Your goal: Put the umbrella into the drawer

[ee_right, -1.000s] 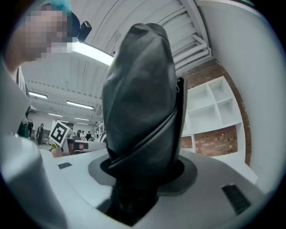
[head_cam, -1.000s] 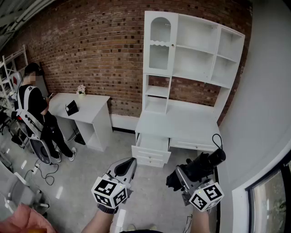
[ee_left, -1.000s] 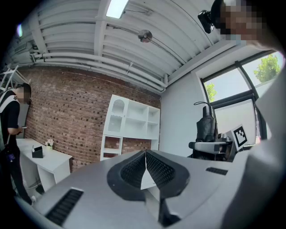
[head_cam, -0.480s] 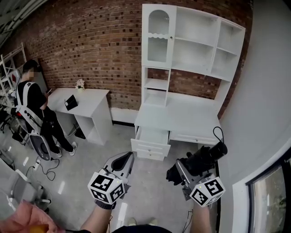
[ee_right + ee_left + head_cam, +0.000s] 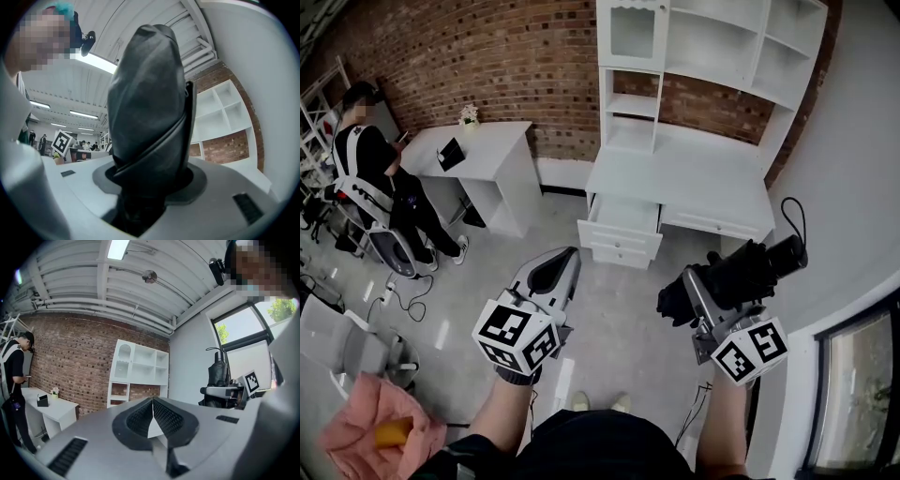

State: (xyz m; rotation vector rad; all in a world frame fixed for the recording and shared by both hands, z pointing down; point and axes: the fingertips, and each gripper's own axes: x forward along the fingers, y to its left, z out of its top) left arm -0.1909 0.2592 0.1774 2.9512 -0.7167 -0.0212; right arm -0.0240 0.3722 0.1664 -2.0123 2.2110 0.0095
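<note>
A folded black umbrella (image 5: 741, 272) lies crosswise in my right gripper (image 5: 701, 289), whose jaws are shut on its sleeve; in the right gripper view the umbrella (image 5: 150, 108) fills the gap between the jaws and stands upright. My left gripper (image 5: 570, 258) is shut and empty, its pads (image 5: 164, 416) meeting in the left gripper view. Both grippers hang above the floor, short of the white desk (image 5: 694, 183) with a hutch. The desk's top left drawer (image 5: 623, 217) stands pulled open.
A second white desk (image 5: 478, 150) stands to the left by the brick wall, with a person (image 5: 370, 173) and an office chair (image 5: 389, 253) beside it. Pink cloth (image 5: 380, 431) lies at the bottom left. A grey wall and a window (image 5: 853, 394) close the right side.
The head view has tipped down and drawn nearer the desk. My right gripper has carried the umbrella a little forward and to the right. The left gripper stays shut and still.
</note>
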